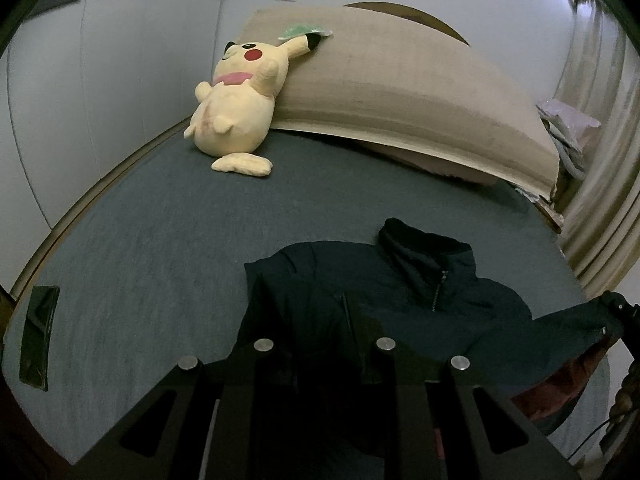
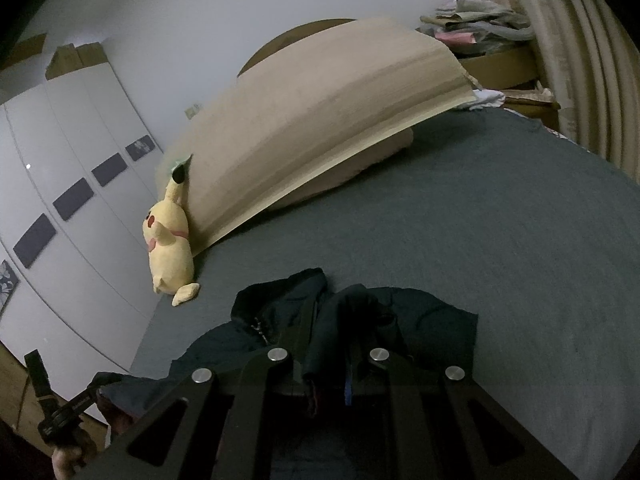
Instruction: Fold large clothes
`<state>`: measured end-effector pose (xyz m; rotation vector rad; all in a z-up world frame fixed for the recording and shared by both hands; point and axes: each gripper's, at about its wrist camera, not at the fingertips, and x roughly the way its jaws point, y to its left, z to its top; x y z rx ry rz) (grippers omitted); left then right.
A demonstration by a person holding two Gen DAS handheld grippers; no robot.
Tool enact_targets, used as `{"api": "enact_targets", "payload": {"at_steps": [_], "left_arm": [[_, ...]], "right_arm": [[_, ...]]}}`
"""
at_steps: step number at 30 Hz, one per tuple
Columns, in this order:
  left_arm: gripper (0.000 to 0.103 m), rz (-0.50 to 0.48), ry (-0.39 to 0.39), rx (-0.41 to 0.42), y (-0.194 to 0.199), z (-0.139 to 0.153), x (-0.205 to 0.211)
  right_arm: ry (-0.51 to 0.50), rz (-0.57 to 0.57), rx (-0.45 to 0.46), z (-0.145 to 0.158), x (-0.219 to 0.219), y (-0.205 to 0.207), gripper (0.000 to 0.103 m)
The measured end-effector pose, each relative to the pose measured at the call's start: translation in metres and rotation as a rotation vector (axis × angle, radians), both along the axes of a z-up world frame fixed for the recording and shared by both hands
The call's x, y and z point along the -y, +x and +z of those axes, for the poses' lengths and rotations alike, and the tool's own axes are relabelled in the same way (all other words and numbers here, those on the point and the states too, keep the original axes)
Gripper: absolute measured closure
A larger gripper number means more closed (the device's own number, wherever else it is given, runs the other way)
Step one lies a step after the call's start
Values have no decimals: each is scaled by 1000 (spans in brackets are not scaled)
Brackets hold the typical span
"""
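Grey bed (image 1: 160,240) under dark jacket (image 1: 420,300) (zip collar up), both grippers (image 1: 324,320) (image 2: 332,344) gripping fabric

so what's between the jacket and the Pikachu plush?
Only bare grey bedsheet lies between jacket and Pikachu plush, clearest in the left wrist view.

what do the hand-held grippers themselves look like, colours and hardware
Both look alike: the left hand-held gripper and right hand-held gripper are matte black, with angular linkage bars that have triangular cutouts, joined by four round silver pins. The right one shows a small blue mark between its bars. No cables or sleeves are clearly visible.
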<state>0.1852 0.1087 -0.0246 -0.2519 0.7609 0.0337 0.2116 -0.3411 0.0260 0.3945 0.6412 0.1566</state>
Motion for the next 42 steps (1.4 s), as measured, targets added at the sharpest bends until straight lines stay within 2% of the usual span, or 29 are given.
{"api": "enact_targets", "payload": {"at_steps": [15, 28, 42], "left_arm": [[84, -19, 63, -30, 27, -10, 10], [84, -17, 67, -37, 57, -5, 13], [84, -13, 71, -90, 94, -20, 14]], "right_arm": [[-51, 0, -61, -18, -3, 34, 92], [-55, -2, -73, -16, -2, 62, 92], [-69, -5, -132, -34, -3, 102, 92]]}}
